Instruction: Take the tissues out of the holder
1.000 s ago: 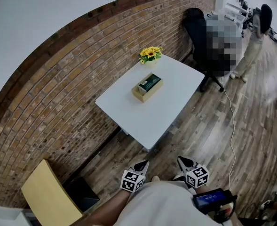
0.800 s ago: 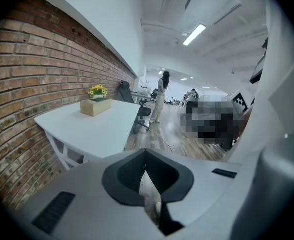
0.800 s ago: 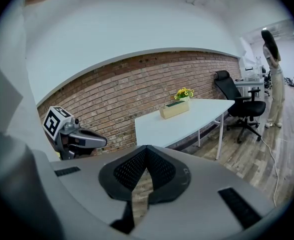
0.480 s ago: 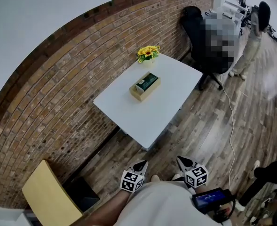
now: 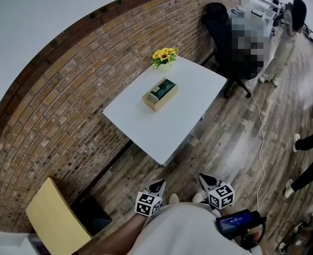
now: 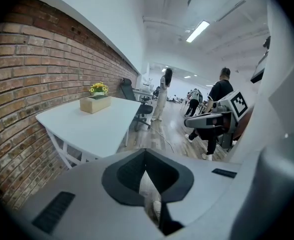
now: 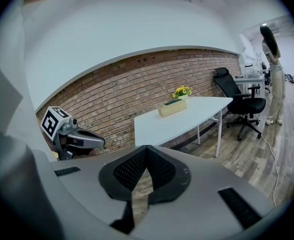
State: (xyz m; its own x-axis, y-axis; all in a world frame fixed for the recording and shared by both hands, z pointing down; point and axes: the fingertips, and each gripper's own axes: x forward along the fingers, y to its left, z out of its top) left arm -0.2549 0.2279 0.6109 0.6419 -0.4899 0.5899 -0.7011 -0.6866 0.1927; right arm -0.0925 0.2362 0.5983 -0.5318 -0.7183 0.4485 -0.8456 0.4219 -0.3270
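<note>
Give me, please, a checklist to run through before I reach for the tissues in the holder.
1. Tissue holder upright on the white table: ok.
2. Tissues in it: ok, green, showing at its top.
3. Left gripper empty: ok, jaws shut on nothing.
4. Right gripper empty: ok, jaws shut on nothing.
5. Jaws open for a grasp: not ok.
6. Holder within reach: not ok, both grippers hang over the floor, short of the table.

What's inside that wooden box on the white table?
The wooden box holds a dark green tissue pack, seen through its open top. Only the pack's top face shows; the walls hide the rest.
</note>
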